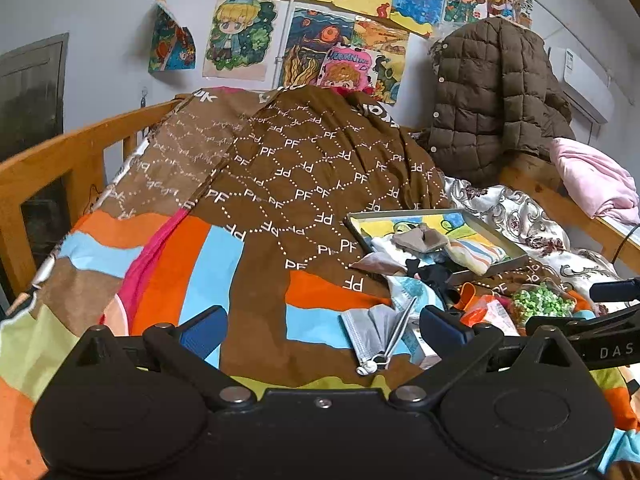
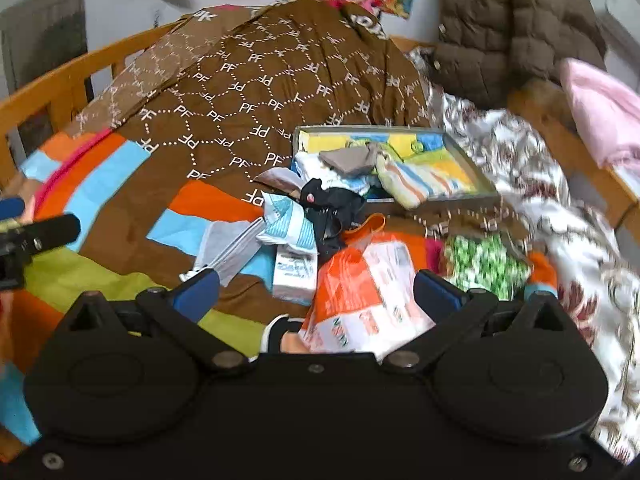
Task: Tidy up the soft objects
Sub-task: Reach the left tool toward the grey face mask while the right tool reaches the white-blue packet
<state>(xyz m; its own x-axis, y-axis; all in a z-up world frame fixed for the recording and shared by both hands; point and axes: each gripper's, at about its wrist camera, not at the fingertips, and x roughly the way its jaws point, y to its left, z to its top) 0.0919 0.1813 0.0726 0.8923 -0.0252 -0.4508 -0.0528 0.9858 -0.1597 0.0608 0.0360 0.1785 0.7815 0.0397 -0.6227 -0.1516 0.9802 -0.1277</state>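
Left gripper (image 1: 324, 330): nearest to me in the left wrist view. Blue pads (image 1: 204, 334) spread wide, nothing between them; it hangs over the bedspread, L of the clutter.
Right gripper (image 2: 316, 290): fingers released too, blue pads (image 2: 436, 288) well apart, empty. It hovers just above the orange-and-white packet.
Orange-and-white packet (image 2: 360, 296): plastic, crinkled, lying between my right fingers' line of sight, nearest item in the pile.
White box (image 2: 294, 274): small carton w/ blue print, just L of the packet, touching it.
Grey mask (image 1: 372, 332): pleated, flat on the bedspread w/ a white ear cord; in the left view it sits just ahead of the R pad.
Green-and-white bag (image 2: 486, 264): R of the packet, blurred, contents unclear.
Black item (image 2: 332, 204): soft, tangled w/ straps, behind the box, lying over a pale blue-striped pouch (image 2: 286, 224).
Tray (image 2: 480, 182): shallow grey-rimmed, bright picture inside, beyond the pile. Holds a folded grey-brown cloth (image 2: 346, 160) and a striped pastel cloth (image 2: 420, 182) draped toward the near rim.
Bedspread (image 1: 256, 256): brown w/ white "PF" pattern plus orange, blue, pink, green blocks; covers most of the bed.
Floral sheet (image 2: 516, 152): white w/ dark red, R of the tray.
Bed frame (image 1: 60, 152): wood rail, L side and far R.
Brown puffer jacket (image 1: 488, 92): hung at the far R corner; pink garment (image 1: 596, 184) beside it on the rail.
Drawings (image 1: 320, 12): colourful cartoon sheets on the far wall.
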